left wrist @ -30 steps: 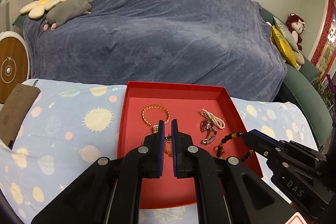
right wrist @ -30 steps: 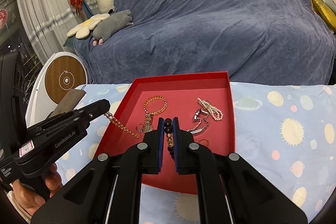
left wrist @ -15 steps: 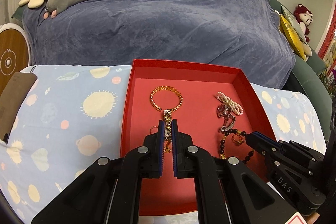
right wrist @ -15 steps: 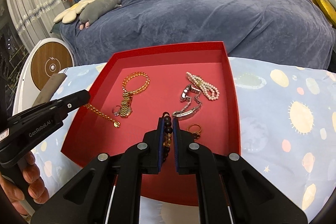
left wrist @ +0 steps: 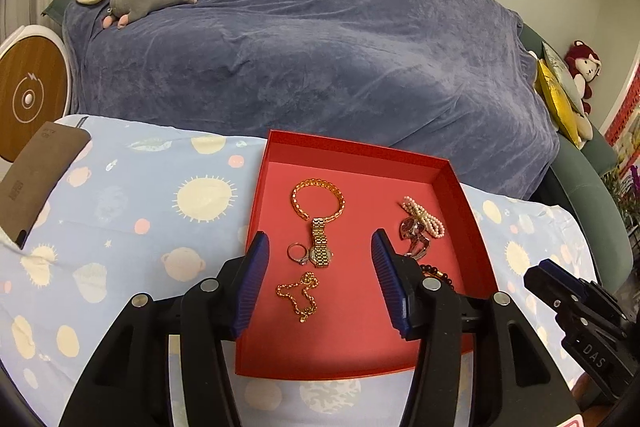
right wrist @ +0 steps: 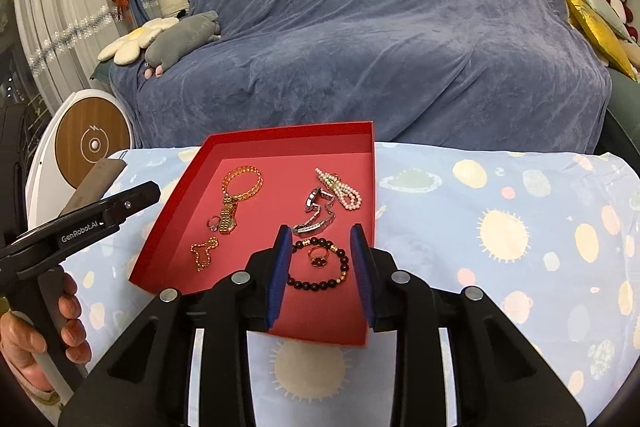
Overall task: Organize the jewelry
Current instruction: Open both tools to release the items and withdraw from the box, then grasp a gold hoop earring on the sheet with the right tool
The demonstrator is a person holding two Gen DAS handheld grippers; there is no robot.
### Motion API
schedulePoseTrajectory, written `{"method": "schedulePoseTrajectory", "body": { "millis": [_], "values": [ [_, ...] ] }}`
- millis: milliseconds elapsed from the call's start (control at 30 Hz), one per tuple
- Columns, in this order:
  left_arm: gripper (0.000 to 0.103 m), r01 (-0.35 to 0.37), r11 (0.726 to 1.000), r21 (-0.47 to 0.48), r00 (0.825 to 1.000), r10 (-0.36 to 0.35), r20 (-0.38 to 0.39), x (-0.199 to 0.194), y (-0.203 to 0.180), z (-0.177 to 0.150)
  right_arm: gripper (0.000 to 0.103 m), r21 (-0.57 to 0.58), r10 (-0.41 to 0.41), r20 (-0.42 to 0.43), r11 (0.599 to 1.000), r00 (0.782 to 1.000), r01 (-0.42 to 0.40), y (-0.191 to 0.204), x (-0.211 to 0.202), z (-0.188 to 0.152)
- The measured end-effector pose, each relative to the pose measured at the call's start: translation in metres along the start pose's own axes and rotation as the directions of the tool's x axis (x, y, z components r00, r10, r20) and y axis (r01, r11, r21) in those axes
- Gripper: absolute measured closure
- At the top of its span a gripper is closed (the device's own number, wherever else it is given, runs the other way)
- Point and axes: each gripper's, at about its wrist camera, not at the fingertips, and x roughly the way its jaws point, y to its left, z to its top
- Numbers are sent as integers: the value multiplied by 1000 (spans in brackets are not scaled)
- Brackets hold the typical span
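Hovering over tray point(left wrist: 356, 153), both my grippers, left point(left wrist: 318, 277) and right point(right wrist: 320, 263), wide, empty; lift straight, avoid snagging chain point(left wrist: 299, 297) or beads point(right wrist: 318, 267).

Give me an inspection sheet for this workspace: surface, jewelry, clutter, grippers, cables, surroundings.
Surface: tablecloth, pale blue with suns and planets, carrying a red tray.
Job's things: all inside the tray: gold bangle, gold watch, ring, gold chain, pearl strand, silver watch, dark bead bracelet with a second ring inside its loop.
Clutter: brown card at the table's left edge.
Grippers: left gripper open, empty; right gripper open, empty, straddling the bead bracelet.
Cables: nothing seen.
Surroundings: sofa under a blue throw, plush toys, cushions, curtain.
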Motion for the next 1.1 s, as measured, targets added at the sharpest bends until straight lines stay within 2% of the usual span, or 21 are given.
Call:
{"method": "schedulePoseTrajectory", "body": {
  "millis": [100, 367, 567, 767, 1000, 1100],
  "values": [
    [42, -5, 1000, 18, 1000, 4, 17, -15, -4, -7, 68, 7, 11, 13, 1000, 1000, -11, -1, -18, -8],
    [42, -31, 999, 21, 1000, 31, 3, -39, 7, -40, 68, -3, 37, -15, 999, 999, -37, 5, -48, -49],
    [42, -12, 1000, 4, 1000, 12, -12, -58, 11, -65, 68, -27, 55, -39, 998, 998, -56, 14, -66, -83],
    [39, -25, 1000, 16, 999, 25, -37, -67, 16, -91, 68, -73, 90, -109, 993, 990, -98, 31, -73, -126],
    [39, -34, 999, -1, 996, 34, -81, -74, 27, -120, 68, -126, 146, -222, 976, 964, -176, 60, -65, -177],
    [39, -28, 1000, -3, 994, 27, -102, -77, 30, -132, 68, -166, 154, -234, 967, 960, -195, 73, -62, -188]
  ]
}}
